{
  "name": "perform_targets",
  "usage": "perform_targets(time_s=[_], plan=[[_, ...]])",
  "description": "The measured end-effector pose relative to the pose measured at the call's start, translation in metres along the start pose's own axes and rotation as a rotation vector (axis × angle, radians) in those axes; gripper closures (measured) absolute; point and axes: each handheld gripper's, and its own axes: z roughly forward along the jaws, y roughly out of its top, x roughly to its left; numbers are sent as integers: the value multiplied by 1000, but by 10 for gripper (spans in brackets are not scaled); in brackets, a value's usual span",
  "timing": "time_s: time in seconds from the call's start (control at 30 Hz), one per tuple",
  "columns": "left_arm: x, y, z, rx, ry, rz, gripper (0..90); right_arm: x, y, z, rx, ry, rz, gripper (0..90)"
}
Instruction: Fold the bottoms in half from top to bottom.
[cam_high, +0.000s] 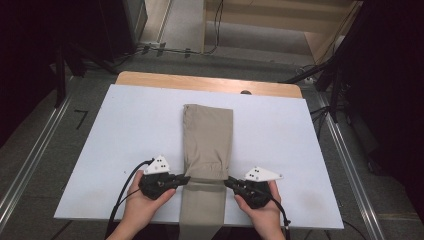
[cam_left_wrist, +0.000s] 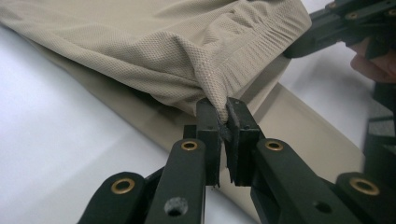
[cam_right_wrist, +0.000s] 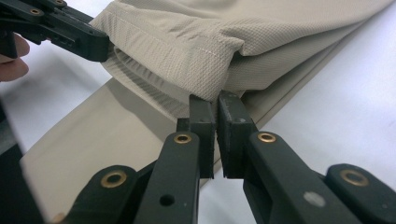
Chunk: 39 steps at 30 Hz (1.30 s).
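A pair of beige trousers (cam_high: 207, 137) lies lengthwise down the middle of the white board (cam_high: 125, 135), its near part hanging over the front edge. The top layer is folded back, its waistband edge lifted between the two grippers. My left gripper (cam_high: 186, 179) is shut on the left corner of that waistband (cam_left_wrist: 219, 100). On the opposite corner (cam_right_wrist: 212, 91), my right gripper (cam_high: 228, 182) is shut as well. In the left gripper view the right gripper (cam_left_wrist: 299, 49) shows at the far corner; in the right gripper view the left gripper (cam_right_wrist: 100, 46) shows likewise.
The white board rests on a wooden table (cam_high: 200, 82), whose far edge shows beyond it. Metal rails (cam_high: 30, 165) run along the floor on both sides. Black stands (cam_high: 330, 80) and cables stand at the back right; dark equipment stands at the back left.
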Motion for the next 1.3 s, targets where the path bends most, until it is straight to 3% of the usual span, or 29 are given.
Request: perform_targets(time_s=[0.3,0.73,0.77,0.8,0.83,0.9,0.97,1.07,1.17,1.3], plan=[[-30,-28,-21,7,-55,-14,861,32,-25,-21,5,25,-7,841],[-62,-47,-42,35,-121,50,846,60,-55,-51,22,78,-24,820],[-63,-49,-44,14,-123,67,803,61,-56,-53,13,81,-29,756],[-64,-50,-46,-7,-123,72,711,63,-57,-55,4,78,-43,635],[-64,-50,-49,-19,-113,72,569,64,-57,-56,7,81,-54,481],[-63,-49,-56,-65,-88,76,342,66,-57,-60,10,89,-54,287],[-59,-46,-62,-115,-96,63,287,67,-56,-66,6,65,-52,191],[-54,-40,-61,-156,-82,67,307,65,-51,-69,-38,71,-55,225],[-50,-33,-50,-151,-90,74,366,62,-45,-65,-78,79,-71,400],[-46,-25,-34,-129,-95,85,405,56,-36,-50,-73,78,-60,584]])
